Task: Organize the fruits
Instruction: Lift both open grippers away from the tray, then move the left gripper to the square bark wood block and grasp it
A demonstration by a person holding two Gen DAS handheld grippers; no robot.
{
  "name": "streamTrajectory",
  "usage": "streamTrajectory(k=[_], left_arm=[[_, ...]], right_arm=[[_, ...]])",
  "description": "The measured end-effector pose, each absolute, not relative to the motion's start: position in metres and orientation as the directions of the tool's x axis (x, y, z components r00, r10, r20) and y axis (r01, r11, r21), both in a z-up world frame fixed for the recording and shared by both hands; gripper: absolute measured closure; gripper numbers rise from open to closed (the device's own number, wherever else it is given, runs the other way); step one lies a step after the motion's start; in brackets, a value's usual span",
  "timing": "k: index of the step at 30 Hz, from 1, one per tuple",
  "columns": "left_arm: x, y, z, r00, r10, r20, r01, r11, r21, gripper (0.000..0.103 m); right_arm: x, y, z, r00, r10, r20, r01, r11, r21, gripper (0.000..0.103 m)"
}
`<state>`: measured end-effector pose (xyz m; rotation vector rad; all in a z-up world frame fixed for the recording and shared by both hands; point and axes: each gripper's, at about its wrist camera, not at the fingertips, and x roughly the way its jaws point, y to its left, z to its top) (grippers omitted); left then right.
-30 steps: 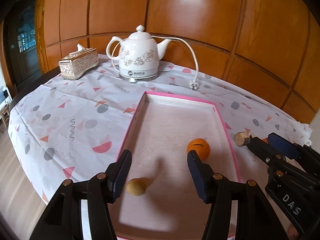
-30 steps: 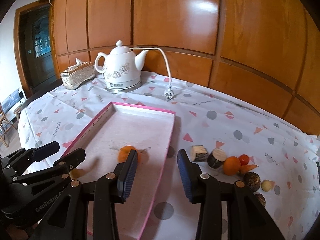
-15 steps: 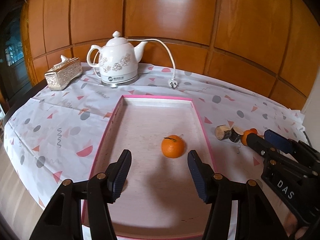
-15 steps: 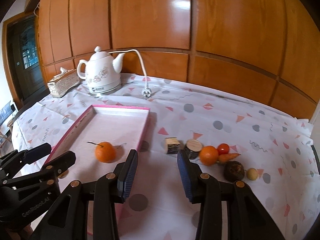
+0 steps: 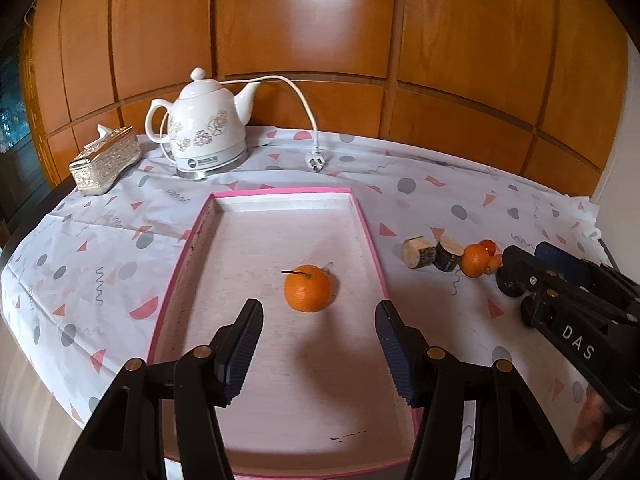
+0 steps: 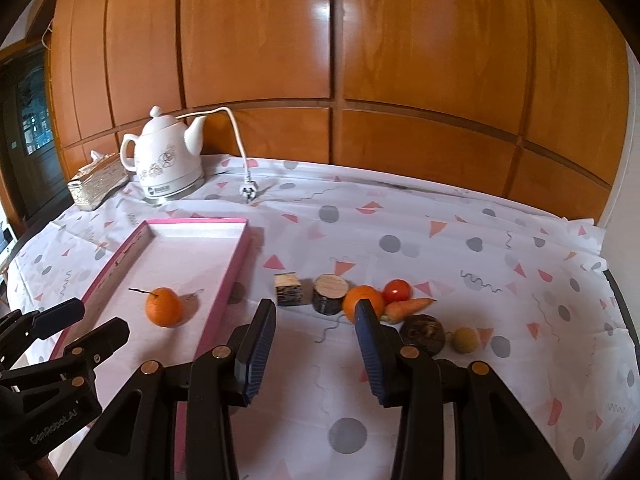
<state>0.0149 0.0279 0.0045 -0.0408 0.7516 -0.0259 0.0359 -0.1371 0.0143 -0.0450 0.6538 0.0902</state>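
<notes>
Wide bench under a white cloth printed with pink triangles and grey dots, backed by glossy orange-brown wood panelling. On the cloth, one shallow rectangular tray with a pink rim, holding a single stemmed orange mandarin near its middle and nothing else visible. Behind the tray, one white ceramic electric kettle with floral print on its base, small label on the base too blurred to read; white cord trailing to a loose plug lying on the cloth. Beside the kettle, one ornate silver tissue box.

Left gripper over the tray's near half, blue-padded fingers spread wide, nothing between them, mandarin just ahead of the gap. Right gripper over bare cloth to the right of the tray, likewise spread apart and empty; "DAS" legible on its side in the left wrist view, "GenRobot.AI" on the left tool's body in the right wrist view.

Right of the tray, a loose cluster on the cloth: two short cut wood-log pieces, one second orange fruit partly behind the right gripper's finger, one dark brown rough round fruit, one small carrot, one red cherry tomato, one small yellowish round fruit.
</notes>
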Motion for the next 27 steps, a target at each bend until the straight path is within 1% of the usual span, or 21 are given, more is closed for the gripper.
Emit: streamTrajectory(k=[5,11,16,20,22,24,27], left_arm=[[0.019,0.018,0.004,0.723,-0.056,-0.689,0.037,0.998,-0.041,0.044],[0.028,0.0,0.005,0.717,-0.09,-0.692,0.092,0.995,-0.034,0.044],[0.043,-0.019,0.0,0.697,-0.13,-0.706,0.135,0.99,-0.048,0.044],[0.06,-0.031,-0.006,0.663,-0.175,-0.728,0.167,0.982,-0.085,0.044],[0.072,-0.036,-0.01,0.647,-0.18,-0.741,0.17,0.981,-0.089,0.045],[0.081,-0.043,-0.013,0.634,-0.184,-0.751,0.183,0.979,-0.085,0.05],[0.094,-0.054,-0.018,0.622,-0.177,-0.762,0.209,0.976,-0.056,0.05]], right_arm=[[0.037,-0.151,0.012,0.788,0.052,-0.613,-0.071,0.997,-0.007,0.061],[0.038,-0.179,-0.001,0.769,0.012,-0.639,-0.01,1.0,0.007,0.061],[0.036,-0.214,-0.015,0.741,-0.05,-0.67,0.076,0.997,0.01,0.061],[0.034,-0.24,-0.022,0.722,-0.083,-0.687,0.139,0.99,0.026,0.061],[0.033,-0.249,-0.025,0.718,-0.091,-0.691,0.156,0.987,0.032,0.061],[0.033,-0.256,-0.026,0.715,-0.098,-0.693,0.169,0.985,0.036,0.062],[0.033,-0.262,-0.028,0.713,-0.103,-0.694,0.182,0.983,0.041,0.061]])
